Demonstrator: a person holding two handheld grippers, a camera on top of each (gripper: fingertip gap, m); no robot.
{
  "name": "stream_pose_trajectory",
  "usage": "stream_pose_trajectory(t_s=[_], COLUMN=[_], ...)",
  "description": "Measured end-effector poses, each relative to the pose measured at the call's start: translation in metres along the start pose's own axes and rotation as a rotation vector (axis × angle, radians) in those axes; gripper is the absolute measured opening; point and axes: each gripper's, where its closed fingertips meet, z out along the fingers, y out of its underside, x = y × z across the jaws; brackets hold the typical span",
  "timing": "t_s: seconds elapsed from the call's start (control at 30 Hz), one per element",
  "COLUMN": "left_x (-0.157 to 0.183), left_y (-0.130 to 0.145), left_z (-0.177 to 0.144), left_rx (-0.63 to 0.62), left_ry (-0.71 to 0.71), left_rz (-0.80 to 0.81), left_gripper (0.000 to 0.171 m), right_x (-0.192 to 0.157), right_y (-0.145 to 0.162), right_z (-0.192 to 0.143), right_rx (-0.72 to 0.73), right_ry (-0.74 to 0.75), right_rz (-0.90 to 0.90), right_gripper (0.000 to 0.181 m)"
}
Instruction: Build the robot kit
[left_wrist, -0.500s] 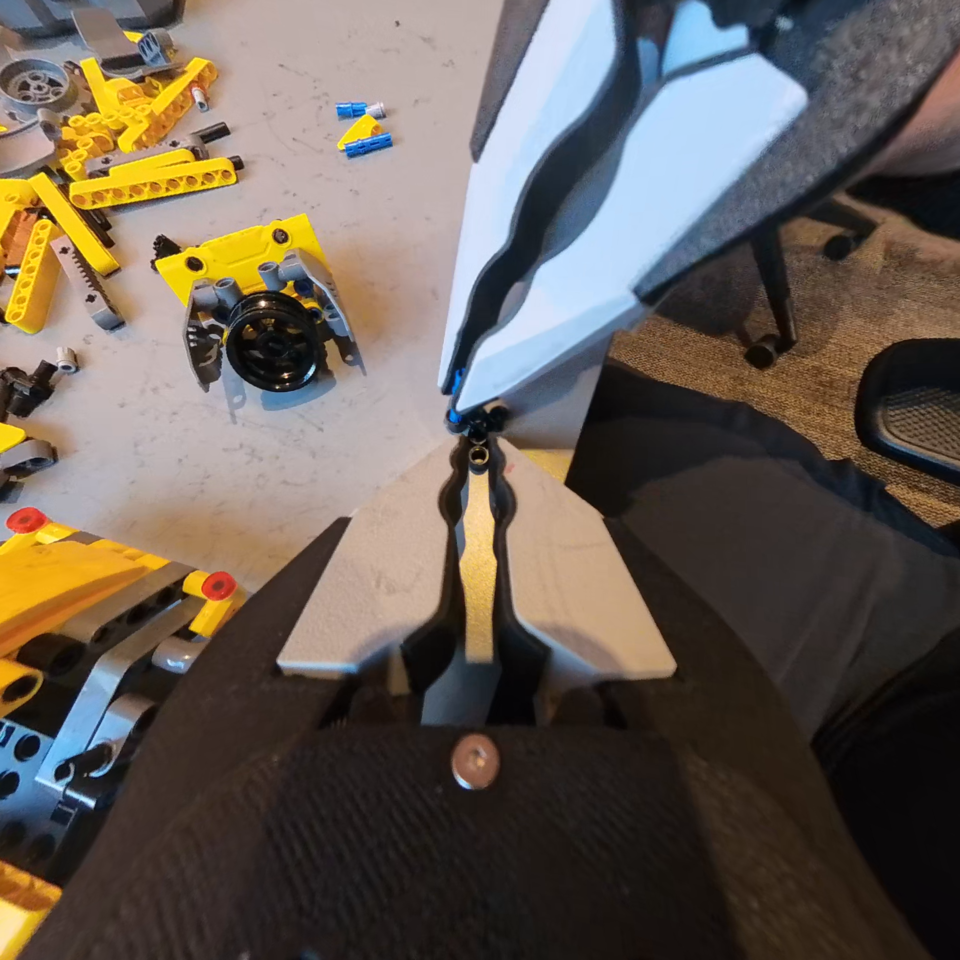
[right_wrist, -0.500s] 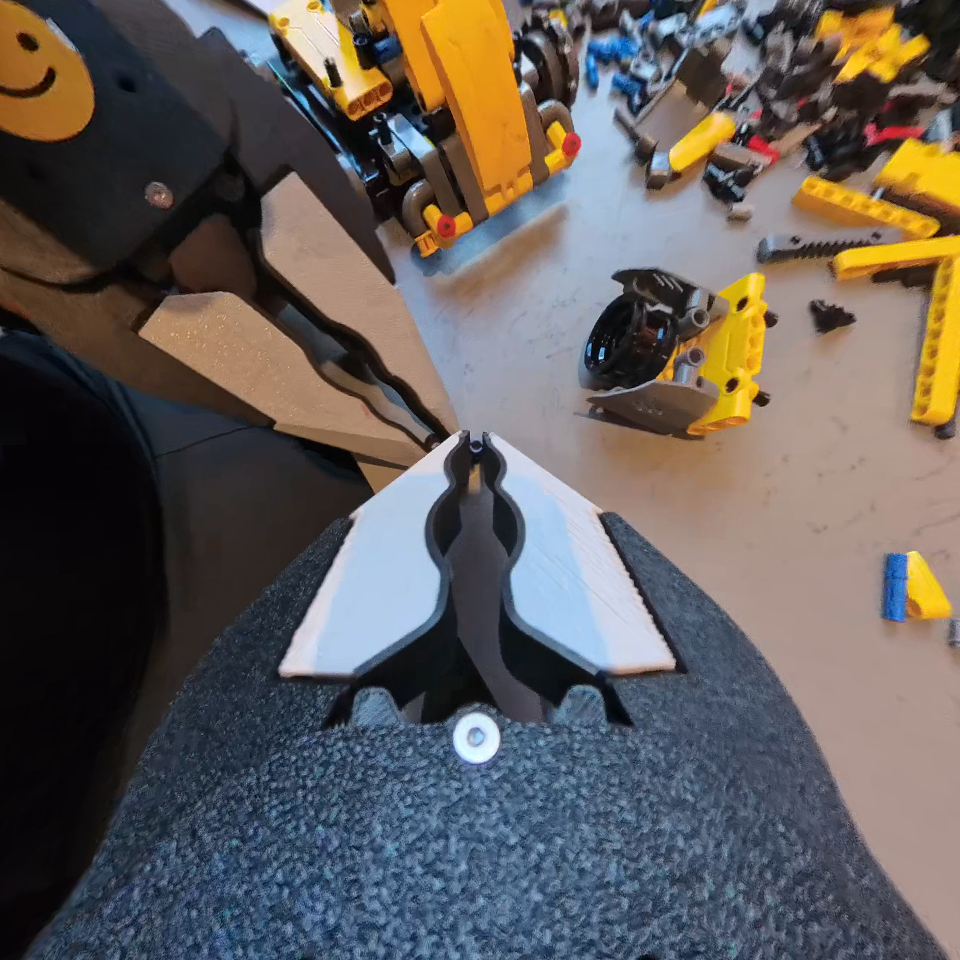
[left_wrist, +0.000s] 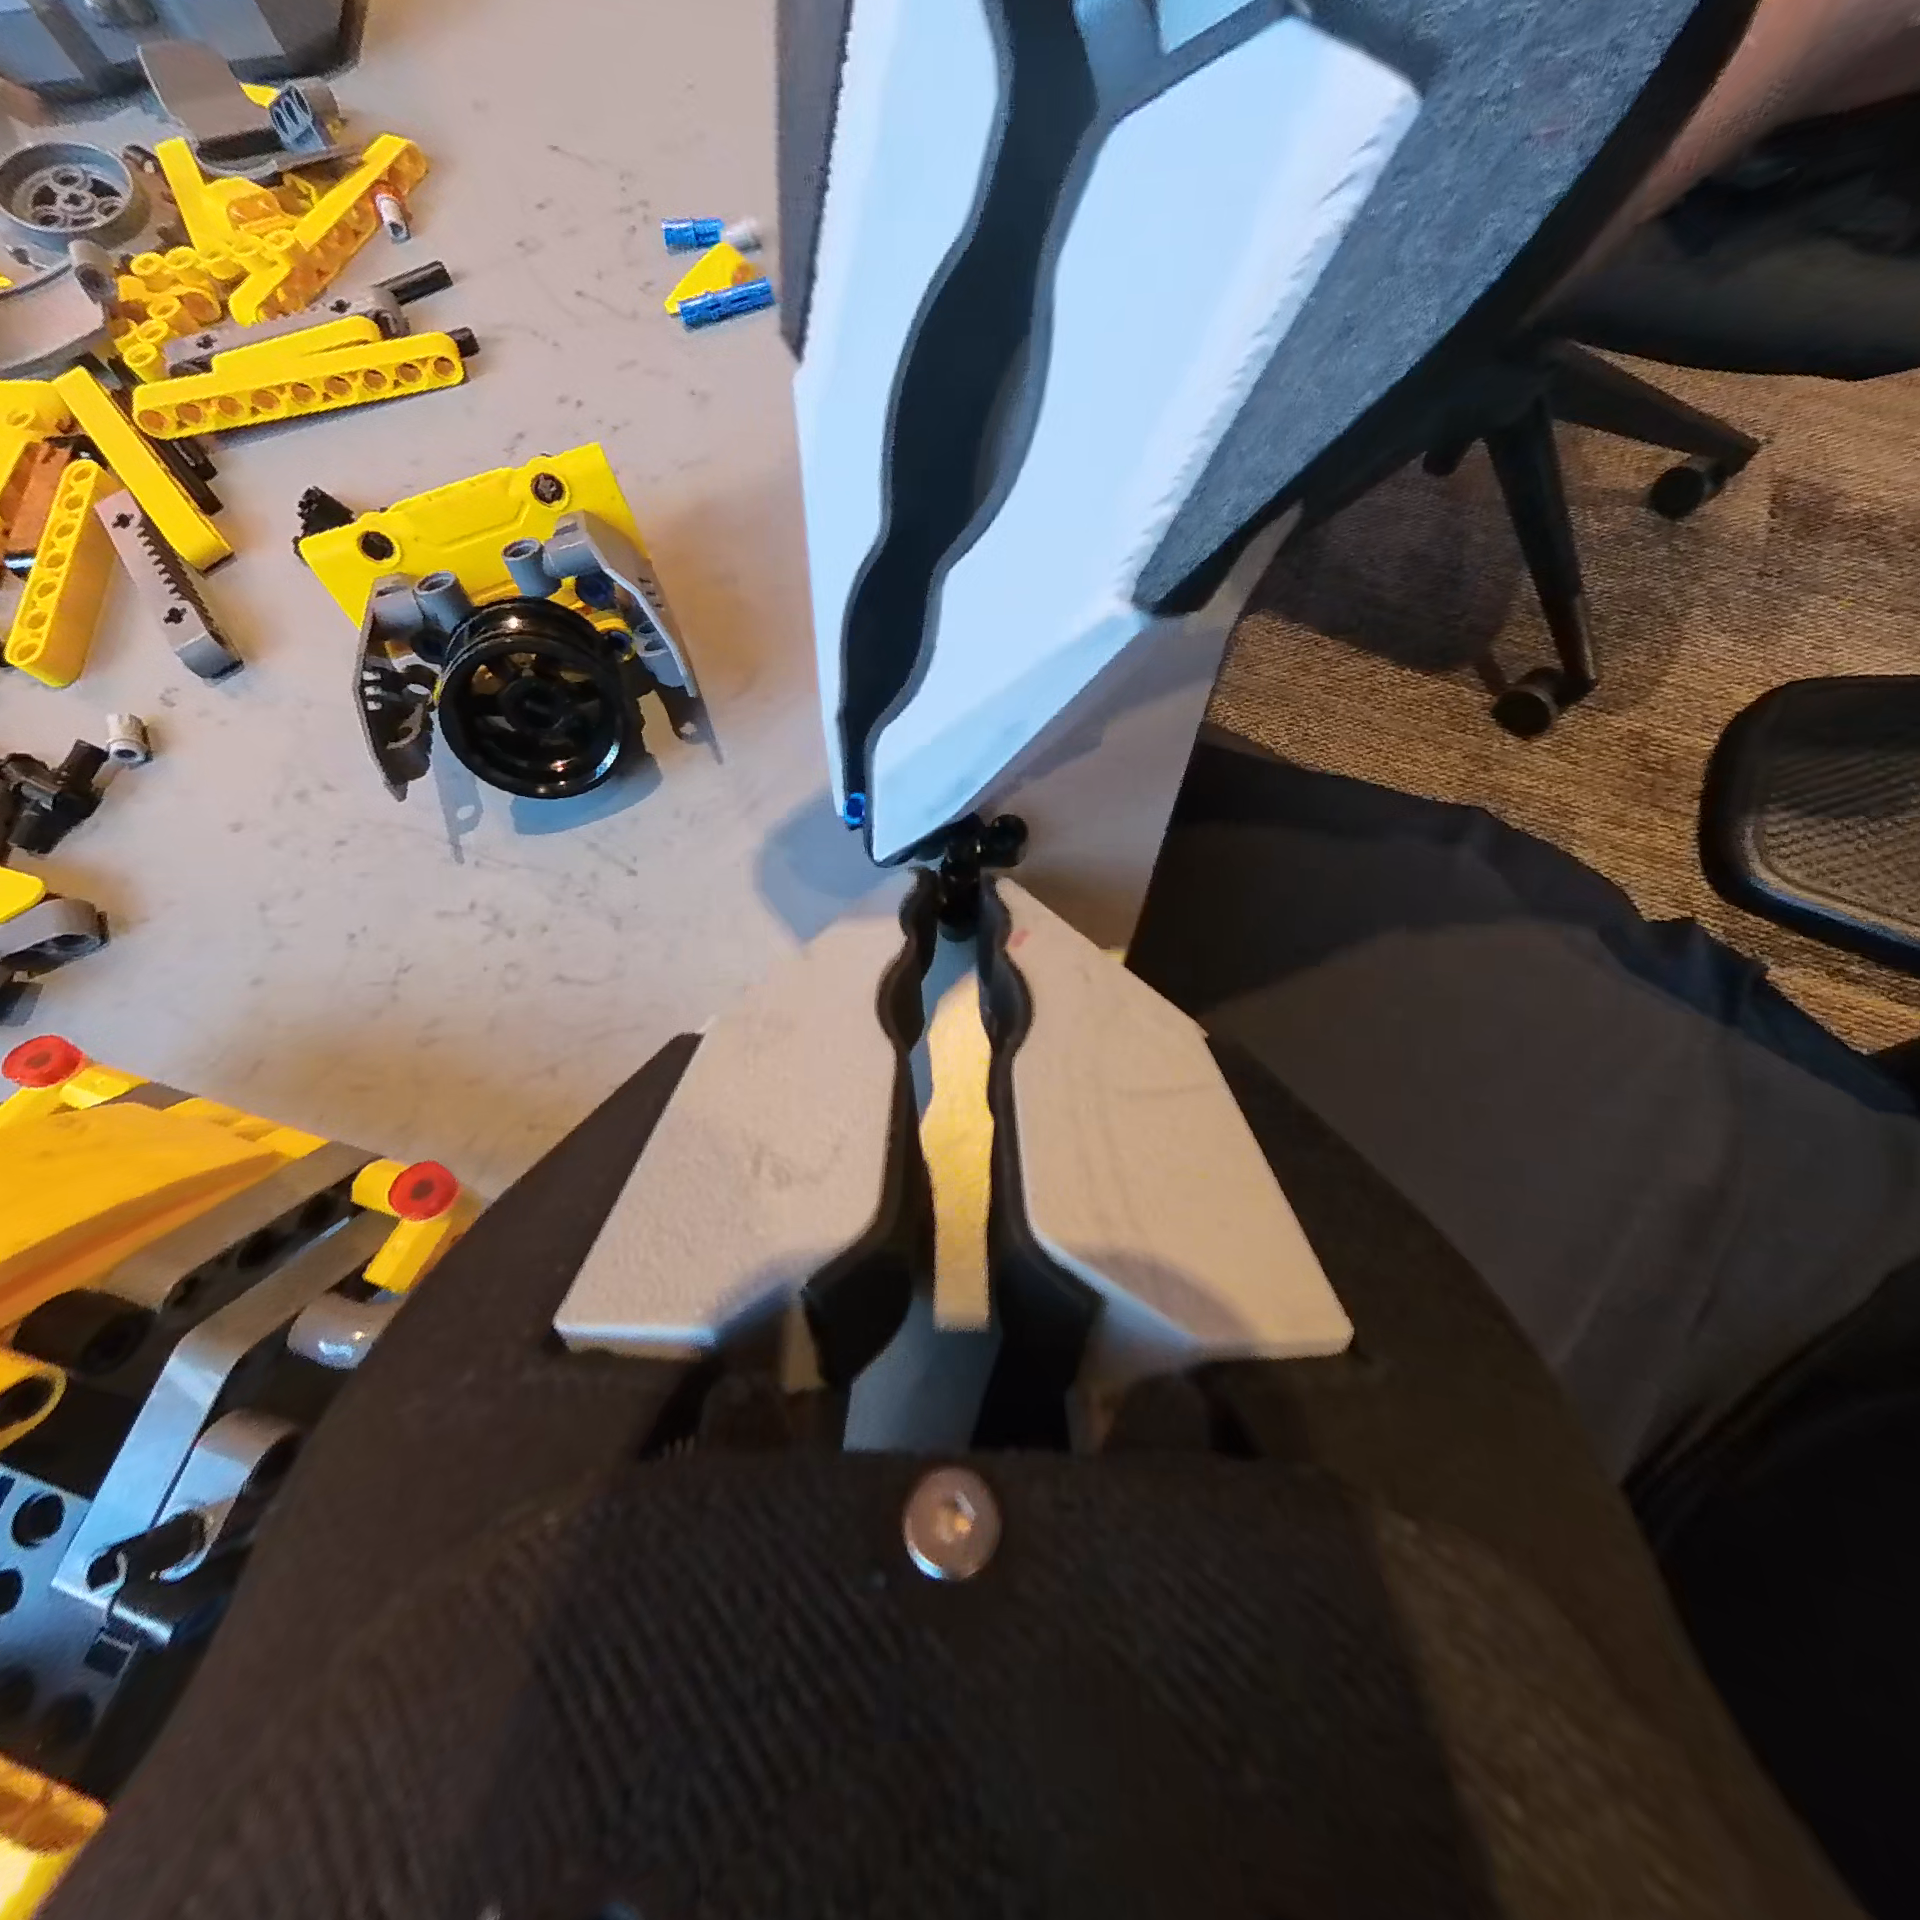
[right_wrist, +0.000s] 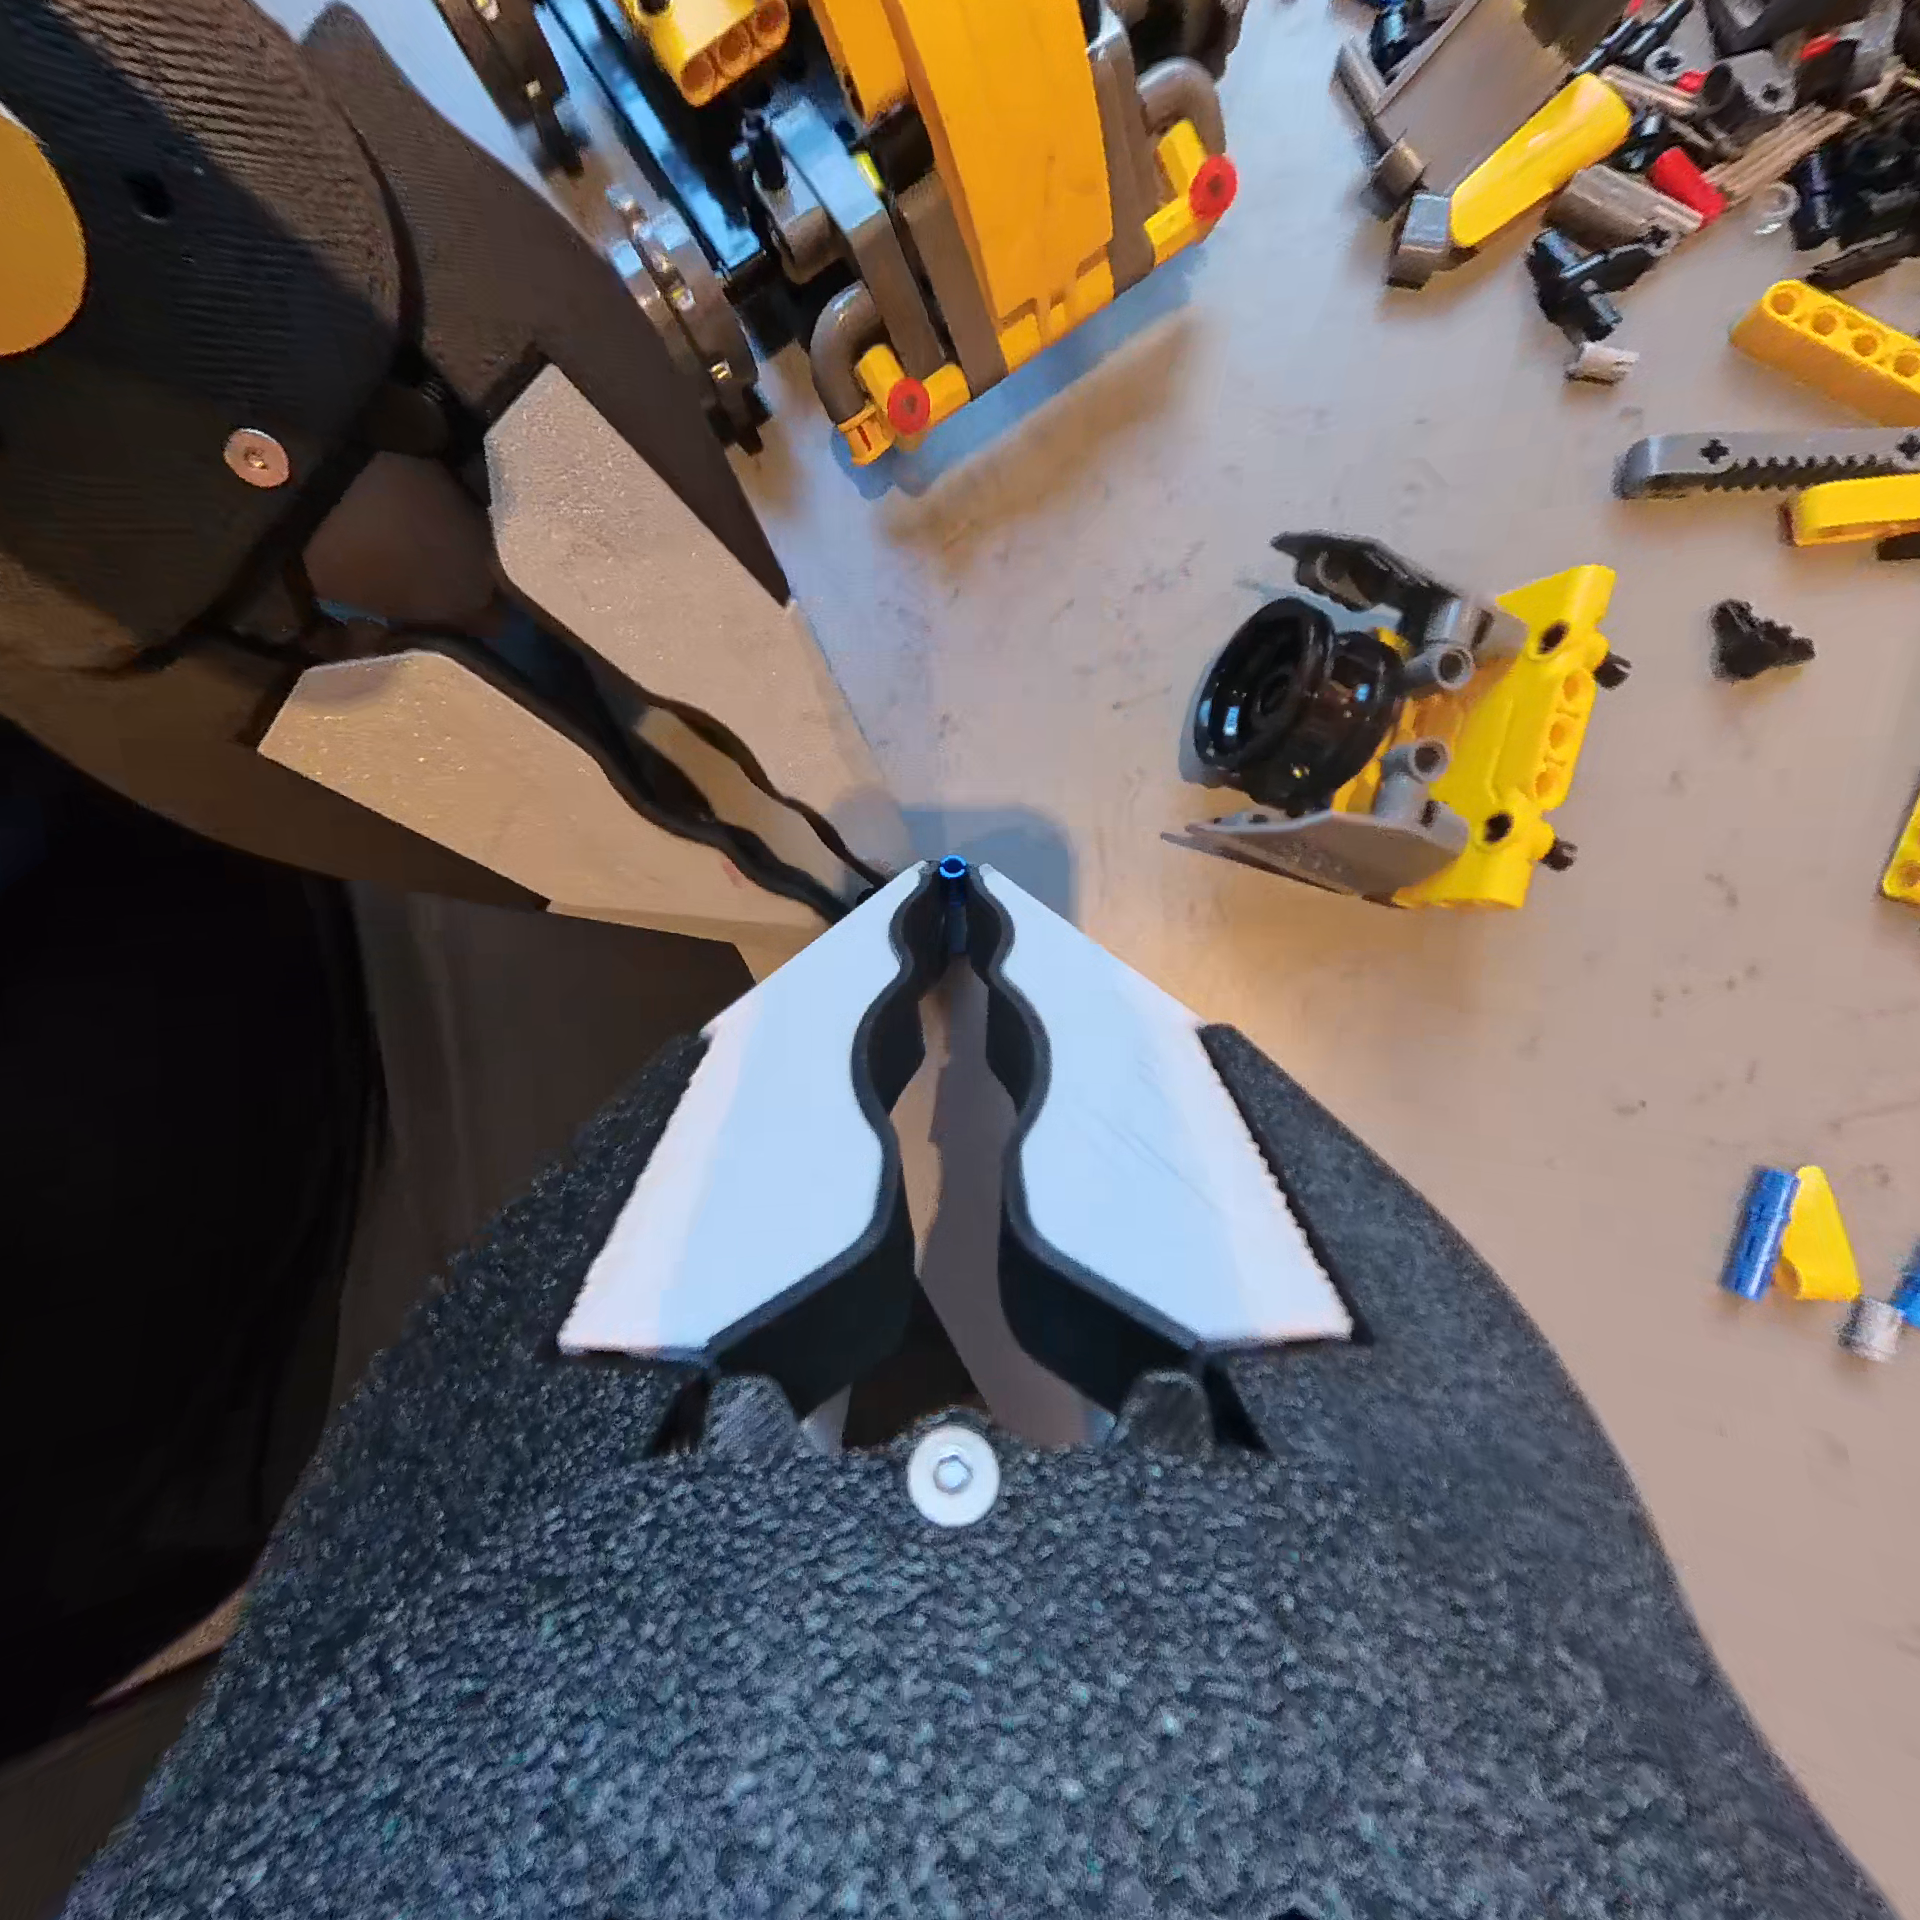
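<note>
little shift: left gripper (left_wrist: 951, 914) pinching black connector (left_wrist: 971, 847), right gripper (right_wrist: 951, 883) clamping blue pin (right_wrist: 951, 868), tips seemingly touching

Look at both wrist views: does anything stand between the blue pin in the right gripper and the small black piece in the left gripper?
Nothing visible does. The right gripper pinches the blue pin, the left gripper the black connector. Their tips meet above the table, too tightly to tell whether the parts touch.

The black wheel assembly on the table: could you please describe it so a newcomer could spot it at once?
On the grey table, find the loose heap of yellow beams. Nearer the fingers, apart from it, lies a yellow panel with grey side pieces. It alone carries a black spoked wheel.
</note>
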Motion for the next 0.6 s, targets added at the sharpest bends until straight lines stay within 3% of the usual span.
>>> stream_pose_trajectory(t_s=[0.17,0.6], left_x=[0.0010,0.0013], left_y=[-0.0008,-0.0012], left_z=[0.0010,0.0014], left_rx=[0.001,0.001], left_ry=[0.003,0.003], left_rz=[0.006,0.005], left_gripper=[0.006,0.006], right_x=[0.0001,0.0004], right_y=[0.0030,0.0078], right_z=[-0.0066,-0.0034], right_rx=[0.128,0.186], right_ry=[0.021,0.174], right_rz=[0.011,-0.119], right_gripper=[0.004,0.004])
